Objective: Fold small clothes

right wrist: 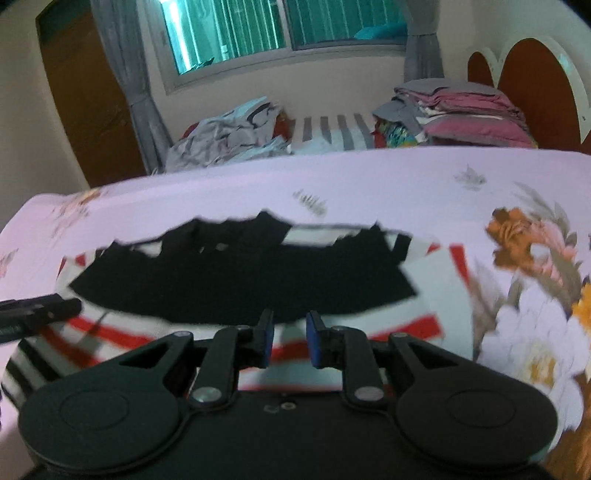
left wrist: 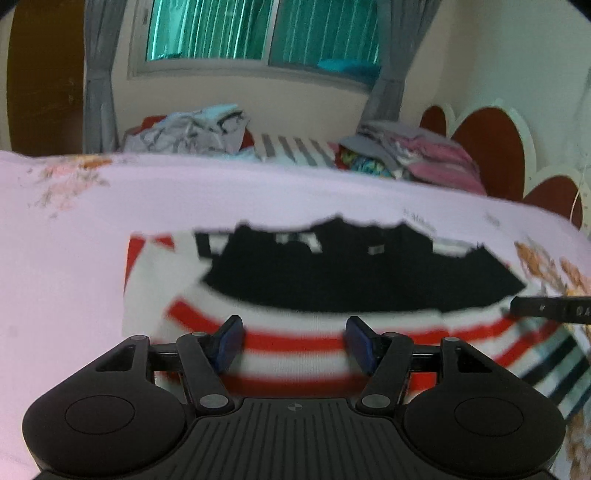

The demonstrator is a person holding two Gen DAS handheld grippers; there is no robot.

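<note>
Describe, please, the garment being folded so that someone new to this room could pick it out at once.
On the pink floral bedsheet, look directly ahead of both grippers rather than at the clothes piles by the window wall. The striped garment lies flat there alone: white with red stripes, a large black patch across it, and black-and-white stripes at one end.

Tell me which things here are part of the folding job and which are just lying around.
In the job: striped garment with black panel, left gripper, right gripper.

Lying about: crumpled clothes heap, folded pink stack, floral bedsheet, grey curtains, window.
</note>
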